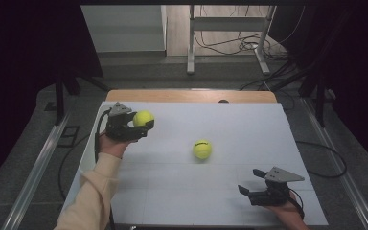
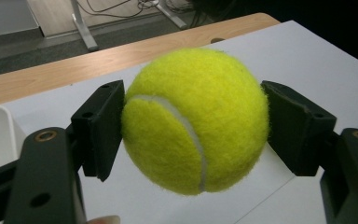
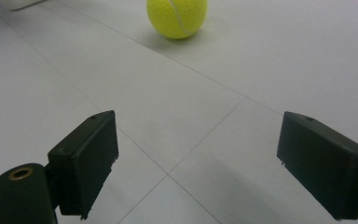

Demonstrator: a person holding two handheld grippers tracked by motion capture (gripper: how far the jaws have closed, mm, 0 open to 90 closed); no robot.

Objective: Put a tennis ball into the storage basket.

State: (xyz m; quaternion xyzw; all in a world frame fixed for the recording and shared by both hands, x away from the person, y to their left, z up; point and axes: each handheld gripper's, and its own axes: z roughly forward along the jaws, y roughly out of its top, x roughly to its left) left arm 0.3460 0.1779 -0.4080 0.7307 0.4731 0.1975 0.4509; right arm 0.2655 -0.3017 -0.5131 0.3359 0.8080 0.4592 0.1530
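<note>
The left gripper [image 1: 141, 125] sits near the far left corner of the white table [image 1: 249, 124], its fingers [image 2: 100, 128] pressed against both sides of a yellow tennis ball [image 2: 195, 120], which it holds clear of the surface. A second tennis ball [image 1: 202, 149] lies loose near the middle of the table, well apart from both grippers. The right gripper [image 1: 250, 181] rests low at the near right edge, its fingers [image 3: 86, 161] spread wide with nothing between them, pointing toward the loose ball
</note>
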